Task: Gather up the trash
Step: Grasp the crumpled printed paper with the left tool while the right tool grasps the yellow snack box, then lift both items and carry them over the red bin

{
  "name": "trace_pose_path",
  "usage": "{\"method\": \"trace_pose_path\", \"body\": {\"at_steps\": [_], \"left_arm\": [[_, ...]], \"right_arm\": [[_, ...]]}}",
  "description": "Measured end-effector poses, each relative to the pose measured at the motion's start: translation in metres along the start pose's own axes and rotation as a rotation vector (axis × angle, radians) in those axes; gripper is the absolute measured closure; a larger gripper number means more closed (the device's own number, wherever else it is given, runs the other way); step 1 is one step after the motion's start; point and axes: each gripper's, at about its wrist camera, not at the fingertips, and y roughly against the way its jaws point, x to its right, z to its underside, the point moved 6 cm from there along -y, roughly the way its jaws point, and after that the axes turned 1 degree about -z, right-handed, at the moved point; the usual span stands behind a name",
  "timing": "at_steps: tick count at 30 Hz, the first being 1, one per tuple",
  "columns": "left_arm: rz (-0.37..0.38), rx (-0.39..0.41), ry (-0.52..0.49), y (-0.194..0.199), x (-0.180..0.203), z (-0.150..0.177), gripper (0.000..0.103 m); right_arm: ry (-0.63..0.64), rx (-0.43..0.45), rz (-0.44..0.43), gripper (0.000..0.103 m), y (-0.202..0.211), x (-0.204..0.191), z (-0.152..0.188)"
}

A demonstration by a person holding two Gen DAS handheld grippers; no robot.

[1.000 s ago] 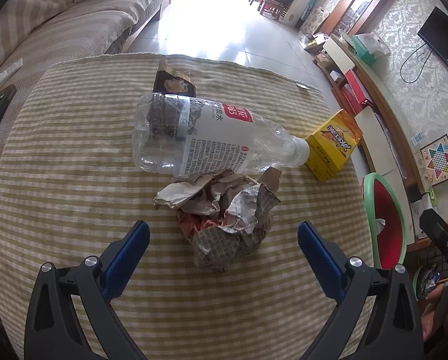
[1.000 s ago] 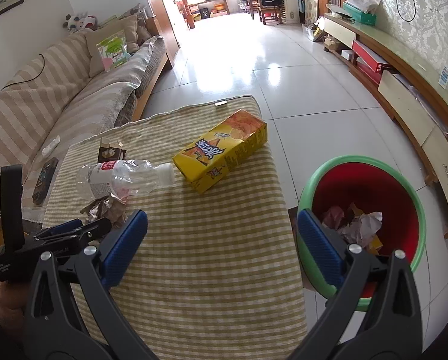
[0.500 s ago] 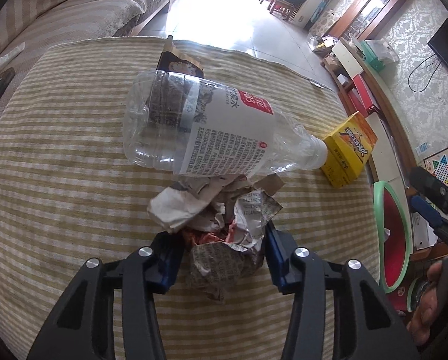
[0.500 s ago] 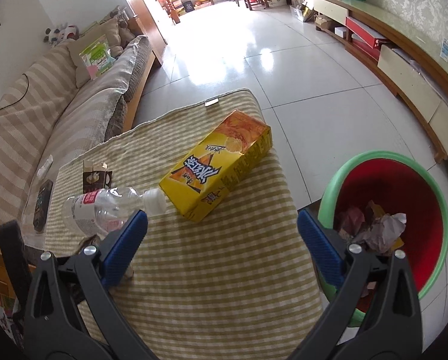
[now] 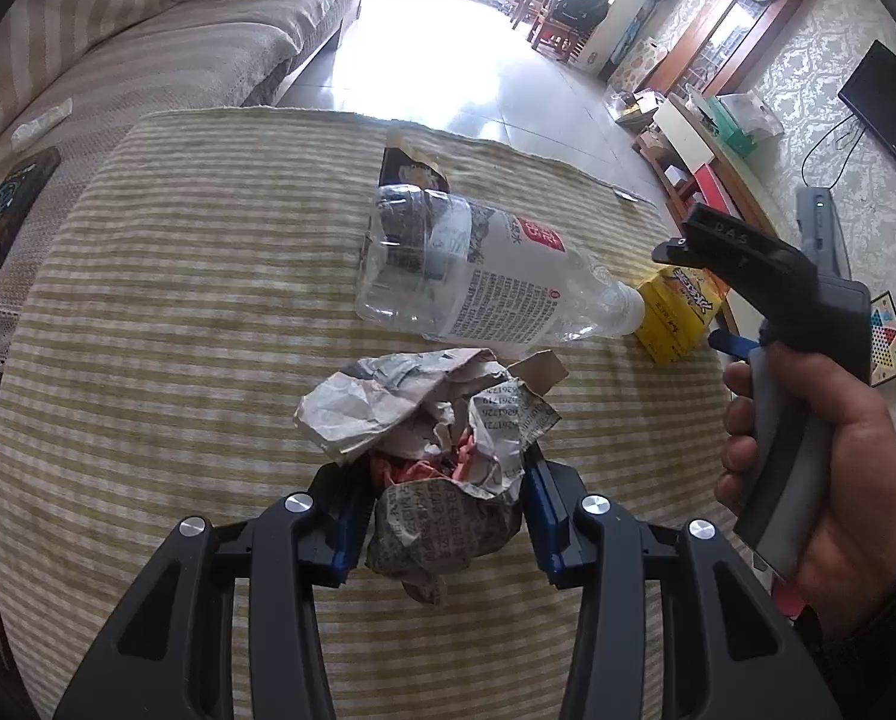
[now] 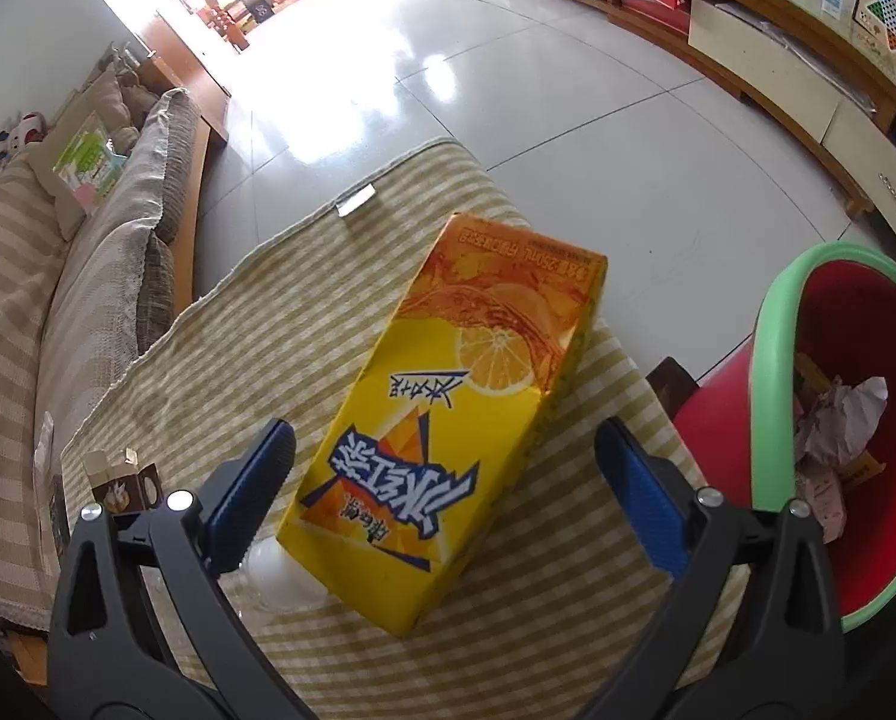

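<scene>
My left gripper (image 5: pixel 442 516) is shut on a crumpled wad of newspaper (image 5: pixel 430 444) on the striped tablecloth (image 5: pixel 178 300). An empty clear plastic bottle (image 5: pixel 478 282) lies on its side just beyond the wad. My right gripper (image 6: pixel 442 480) is open and hovers over a yellow drink carton (image 6: pixel 466 414) lying flat, its fingers on either side of the carton's near end. The carton also shows in the left wrist view (image 5: pixel 679 312), behind the right gripper's body. The bottle's white cap (image 6: pixel 280 576) sits by the carton's near corner.
A red bin with a green rim (image 6: pixel 778 360) stands on the floor right of the table and holds crumpled paper (image 6: pixel 844 420). A small brown carton (image 5: pixel 412 168) lies beyond the bottle. A sofa (image 5: pixel 148 60) runs along the left. A phone (image 5: pixel 4 210) lies on it.
My left gripper has closed on the paper wad. My right gripper has moved forward and down over the yellow carton, staying open.
</scene>
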Motion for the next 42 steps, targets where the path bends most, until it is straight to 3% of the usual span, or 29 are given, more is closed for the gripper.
{"method": "trace_pose_path", "body": {"at_steps": [6,8,20,25,32,38,42], "left_arm": [[0.008,0.011,0.004,0.01,-0.005,0.003,0.061],[0.01,0.015,0.009,0.012,-0.006,0.005,0.061],[0.01,0.049,0.001,0.031,-0.006,0.01,0.061],[0.0,0.092,-0.001,0.047,-0.013,0.005,0.061],[-0.023,0.127,0.018,0.069,-0.025,0.001,0.061],[-0.033,0.134,0.031,0.079,-0.037,0.008,0.06],[-0.036,0.139,0.036,0.082,-0.04,0.011,0.06]], "right_arm": [[0.079,0.014,0.086,0.005,-0.012,-0.011,0.003],[0.108,0.012,0.109,0.01,-0.012,-0.013,0.005],[0.227,-0.016,0.047,0.039,0.007,-0.018,0.027],[0.286,-0.02,0.016,0.04,0.02,-0.017,0.045],[0.461,-0.046,-0.017,0.04,0.032,-0.034,0.074],[0.635,-0.078,-0.046,0.041,0.056,-0.043,0.118],[0.682,-0.105,-0.09,0.041,0.072,-0.043,0.146]]}}
